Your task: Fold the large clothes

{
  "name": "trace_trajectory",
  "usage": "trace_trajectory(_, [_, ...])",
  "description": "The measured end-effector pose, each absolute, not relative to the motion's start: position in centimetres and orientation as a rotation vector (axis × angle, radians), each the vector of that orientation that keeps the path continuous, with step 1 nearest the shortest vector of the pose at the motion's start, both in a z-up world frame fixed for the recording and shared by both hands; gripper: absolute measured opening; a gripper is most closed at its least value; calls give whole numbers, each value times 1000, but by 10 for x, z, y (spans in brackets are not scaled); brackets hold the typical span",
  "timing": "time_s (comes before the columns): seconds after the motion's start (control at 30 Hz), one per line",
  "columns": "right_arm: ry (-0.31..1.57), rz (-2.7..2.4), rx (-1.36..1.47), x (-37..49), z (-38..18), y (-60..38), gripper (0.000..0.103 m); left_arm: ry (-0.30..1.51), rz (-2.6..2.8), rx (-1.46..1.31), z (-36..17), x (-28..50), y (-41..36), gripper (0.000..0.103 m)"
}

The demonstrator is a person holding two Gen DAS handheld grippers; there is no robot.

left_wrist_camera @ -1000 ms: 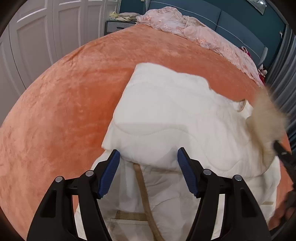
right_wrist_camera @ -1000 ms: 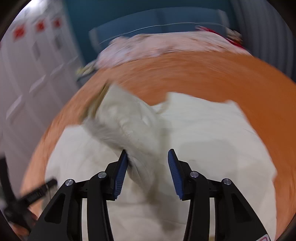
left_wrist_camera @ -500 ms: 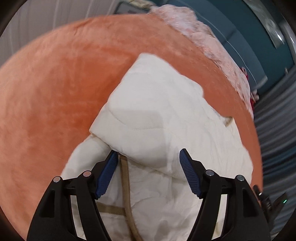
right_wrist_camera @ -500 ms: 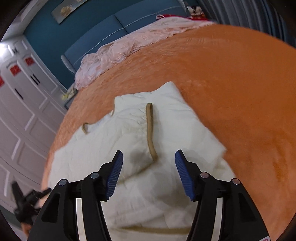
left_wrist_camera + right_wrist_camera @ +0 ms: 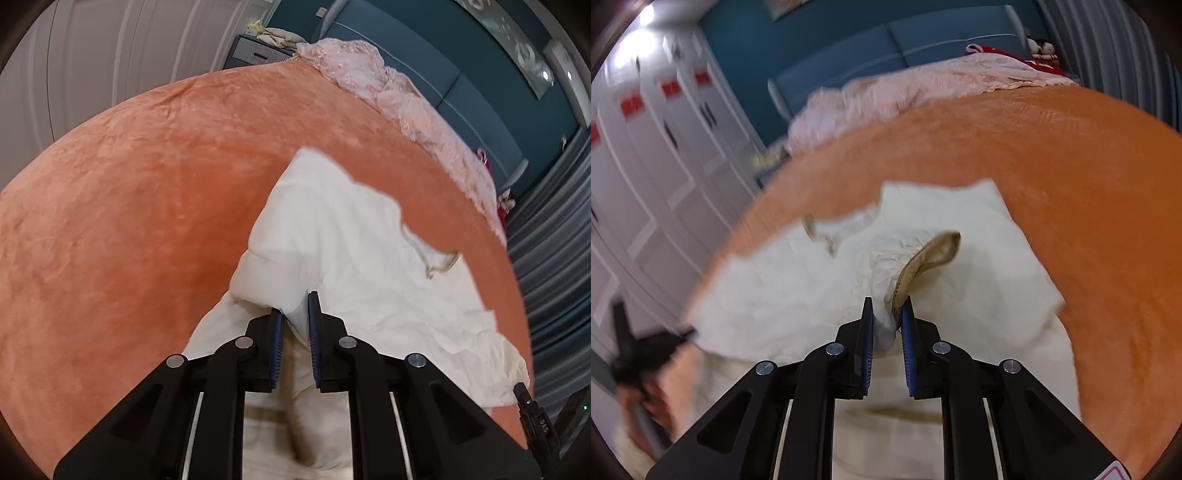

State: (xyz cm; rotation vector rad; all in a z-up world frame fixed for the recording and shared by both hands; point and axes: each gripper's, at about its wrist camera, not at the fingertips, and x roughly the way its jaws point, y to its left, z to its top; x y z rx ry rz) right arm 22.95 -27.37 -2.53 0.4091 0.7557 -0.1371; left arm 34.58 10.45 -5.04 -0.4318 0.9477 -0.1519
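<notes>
Both grippers had just been closing. The left gripper (image 5: 296, 314) pinched the cream quilted padded jacket (image 5: 354, 251) on the orange plush bedspread (image 5: 129, 206); the right gripper (image 5: 887, 321) clamped its tan-trimmed edge (image 5: 923, 262). Lifting both together toward twelve o'clock would probably keep the fold even.
</notes>
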Motion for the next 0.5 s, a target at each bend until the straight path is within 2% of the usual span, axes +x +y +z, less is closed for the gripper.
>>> trace_trajectory(0.13, [842,-181,405,232,-66,-275,13,989,-115,-364,-74,342,95,12])
trace_trajectory(0.33, [876,-199,403,234,-88,-277,12,981,-90,-265,-90,342,82,15])
trace_trajectory(0.4, [871,-198,405,230,-83,-276,15,969,-80,-226,-91,340,79,17])
trace_trajectory(0.47, [858,-215,409,219,-72,-278,27,952,-67,-190,-81,333,79,24])
trace_trajectory(0.5, [846,-232,407,214,-67,-280,28,936,-66,-179,-72,328,82,26])
